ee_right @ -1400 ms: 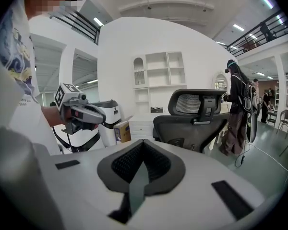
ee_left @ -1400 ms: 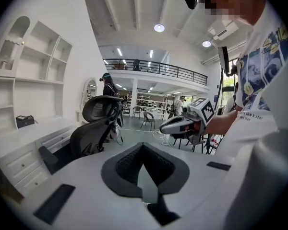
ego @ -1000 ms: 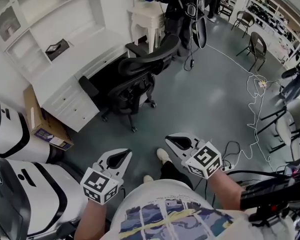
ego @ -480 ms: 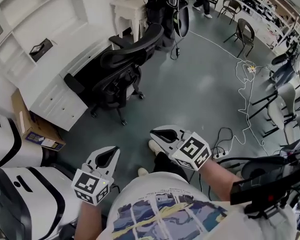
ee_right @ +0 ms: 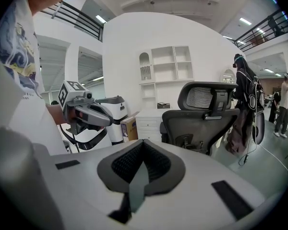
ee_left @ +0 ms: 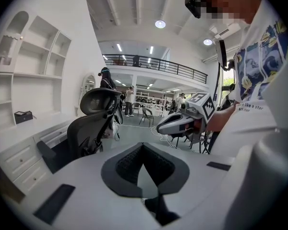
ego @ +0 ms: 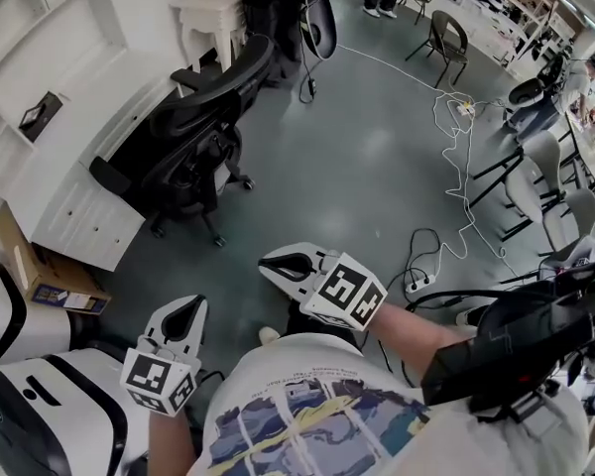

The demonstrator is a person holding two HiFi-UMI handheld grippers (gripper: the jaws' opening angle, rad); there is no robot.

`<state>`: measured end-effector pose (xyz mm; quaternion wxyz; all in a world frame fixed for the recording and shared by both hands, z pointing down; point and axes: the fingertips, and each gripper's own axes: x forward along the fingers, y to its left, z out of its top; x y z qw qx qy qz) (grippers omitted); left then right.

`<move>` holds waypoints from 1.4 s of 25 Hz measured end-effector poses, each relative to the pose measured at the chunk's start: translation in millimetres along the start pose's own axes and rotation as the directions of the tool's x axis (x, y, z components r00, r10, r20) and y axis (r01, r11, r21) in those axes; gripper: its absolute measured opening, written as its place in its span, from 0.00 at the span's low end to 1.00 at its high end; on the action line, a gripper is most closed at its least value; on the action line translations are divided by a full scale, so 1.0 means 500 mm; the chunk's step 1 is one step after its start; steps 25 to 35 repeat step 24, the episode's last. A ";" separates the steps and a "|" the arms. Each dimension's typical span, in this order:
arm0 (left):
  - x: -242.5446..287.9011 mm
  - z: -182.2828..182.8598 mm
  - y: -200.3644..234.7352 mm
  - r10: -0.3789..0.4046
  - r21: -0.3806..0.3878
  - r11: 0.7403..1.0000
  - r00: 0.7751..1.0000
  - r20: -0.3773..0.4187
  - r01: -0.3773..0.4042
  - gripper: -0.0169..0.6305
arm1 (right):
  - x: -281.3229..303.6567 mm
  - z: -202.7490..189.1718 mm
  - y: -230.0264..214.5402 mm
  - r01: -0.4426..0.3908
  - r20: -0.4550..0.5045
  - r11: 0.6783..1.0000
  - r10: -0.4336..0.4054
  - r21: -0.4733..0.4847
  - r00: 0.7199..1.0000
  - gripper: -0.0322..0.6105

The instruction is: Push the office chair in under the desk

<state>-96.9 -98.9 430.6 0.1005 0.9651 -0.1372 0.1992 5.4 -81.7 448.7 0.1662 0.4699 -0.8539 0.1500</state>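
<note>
The black office chair stands at the knee opening of the white desk, its backrest towards the room. Both grippers hang low near the person's body, well away from the chair. In the head view my left gripper is shut and holds nothing. My right gripper is likewise shut and empty. From the left gripper view the chair shows ahead at left, with the right gripper beside it. The right gripper view has the chair ahead at right and the left gripper at left.
A cardboard box lies by the desk's drawers. White rounded machines stand at the lower left. Cables and a power strip trail over the grey floor. Folding chairs stand at right; a small white table is beyond the chair.
The head view has swung right and away, so chair and desk sit further up-left. Both grippers show lower and more to the left, still shut. The chair stays at the desk.
</note>
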 end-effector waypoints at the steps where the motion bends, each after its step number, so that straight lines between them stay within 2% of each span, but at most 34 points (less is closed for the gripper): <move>1: 0.002 0.000 0.000 -0.003 0.000 1.000 1.000 -0.001 0.003 0.05 | 0.001 -0.001 0.000 -0.001 -0.002 1.000 0.001 0.000 1.000 0.09; 18: 0.046 0.009 0.048 -0.025 0.001 1.000 0.999 -0.040 0.025 0.05 | 0.041 0.013 -0.048 -0.007 -0.013 1.000 0.007 0.003 1.000 0.09; 24: 0.071 0.030 0.080 -0.029 0.002 1.000 0.998 -0.052 0.029 0.05 | 0.053 0.039 -0.074 -0.018 -0.010 0.999 0.019 0.046 1.000 0.09; 35: 0.071 0.030 0.080 -0.029 0.002 1.000 0.998 -0.052 0.029 0.05 | 0.053 0.039 -0.074 -0.018 -0.010 0.999 0.019 0.046 1.000 0.09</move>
